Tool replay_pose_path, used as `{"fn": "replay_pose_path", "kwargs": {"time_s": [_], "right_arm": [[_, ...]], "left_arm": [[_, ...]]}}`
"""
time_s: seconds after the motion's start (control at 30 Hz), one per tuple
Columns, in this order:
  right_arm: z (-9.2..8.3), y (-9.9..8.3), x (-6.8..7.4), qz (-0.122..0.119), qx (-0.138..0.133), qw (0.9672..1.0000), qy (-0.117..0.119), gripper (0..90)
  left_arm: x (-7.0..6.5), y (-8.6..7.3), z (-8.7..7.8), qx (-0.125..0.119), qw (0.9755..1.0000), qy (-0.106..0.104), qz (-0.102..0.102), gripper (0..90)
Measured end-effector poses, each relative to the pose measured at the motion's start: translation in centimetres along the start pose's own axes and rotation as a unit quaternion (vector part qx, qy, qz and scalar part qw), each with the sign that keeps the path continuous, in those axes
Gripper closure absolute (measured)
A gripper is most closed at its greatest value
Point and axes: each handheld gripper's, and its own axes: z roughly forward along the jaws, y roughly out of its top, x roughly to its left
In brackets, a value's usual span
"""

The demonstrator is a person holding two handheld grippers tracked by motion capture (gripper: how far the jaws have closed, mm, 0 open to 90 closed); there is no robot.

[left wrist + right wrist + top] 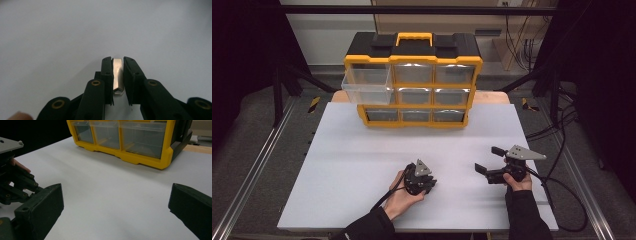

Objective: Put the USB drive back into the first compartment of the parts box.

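A small flat silver metal piece (117, 72) with a hexagon-shaped end lies on the white board between the jaws of my left gripper (117, 60). Both pads sit against its sides, so the gripper is shut on it. In the high view the left gripper (426, 187) points down at the board near the front centre, and the metal piece is hidden under it. My right gripper (488, 159) is held to its right, just above the board, with its jaws wide open and nothing between them (116, 192). The left gripper (15, 185) also shows at the left edge of the right gripper view.
A yellow and black drawer organizer (412, 80) with clear drawers stands at the back of the white board (362, 150). Its top-left drawer (367, 85) is pulled out. Cables trail off the table's right side (562, 190).
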Motion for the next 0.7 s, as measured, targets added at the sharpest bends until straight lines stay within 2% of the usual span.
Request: {"fn": "replay_pose_path", "kwargs": {"time_s": [0.3,0.5,0.7], "right_arm": [[-0.01,0.01,0.0,0.0,0.0,1.0,0.0,0.6],[0.06,-0.02,0.01,0.0,0.0,1.0,0.0,0.6],[0.0,0.02,0.01,0.0,-0.001,1.0,0.0,0.6]], "left_arm": [[-0.27,0.03,0.08,0.003,1.0,0.008,0.005,77.9],[-0.6,-0.06,0.1,0.002,0.9997,0.019,0.018,78.4],[-0.57,-0.17,0.1,-0.003,0.9997,0.018,0.014,78.9]]}}
